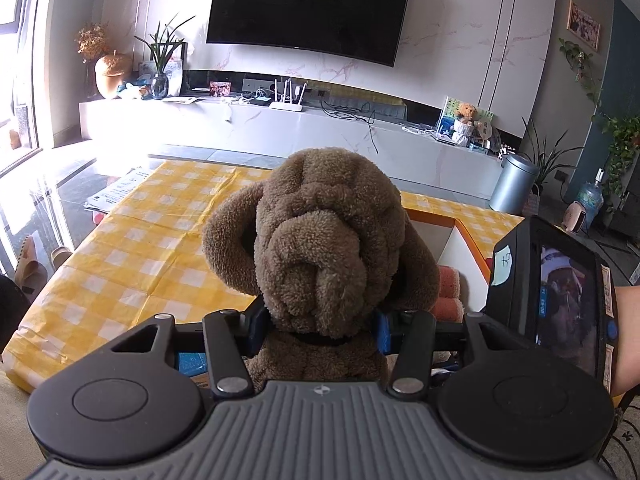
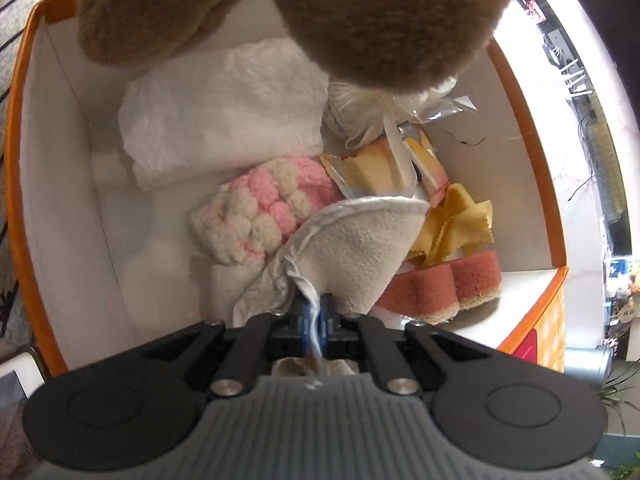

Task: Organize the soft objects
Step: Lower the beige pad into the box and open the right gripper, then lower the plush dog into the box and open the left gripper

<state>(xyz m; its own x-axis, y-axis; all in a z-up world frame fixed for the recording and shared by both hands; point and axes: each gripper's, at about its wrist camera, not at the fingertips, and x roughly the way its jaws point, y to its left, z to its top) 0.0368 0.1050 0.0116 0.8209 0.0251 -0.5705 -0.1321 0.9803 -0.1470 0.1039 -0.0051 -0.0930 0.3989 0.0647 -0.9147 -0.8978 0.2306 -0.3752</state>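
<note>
fuzzy plush dog [image 1: 324, 240], matt cardboard box [image 2: 68, 184].

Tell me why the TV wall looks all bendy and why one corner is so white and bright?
Left wrist view: the fisheye lens curves the TV and the wall; sunlight through the window whites out the floor at left. Right wrist view: the brown plush dog sits too close to the lens, so it looks soft and fuzzy, and the orange box rim bows round.

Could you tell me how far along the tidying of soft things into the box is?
Mostly done: a white towel, pink knit, yellow cloth and sponge lie in the box. In hand: the right gripper pinches a beige cloth over it; the left gripper holds the plush dog. Both remain.
</note>
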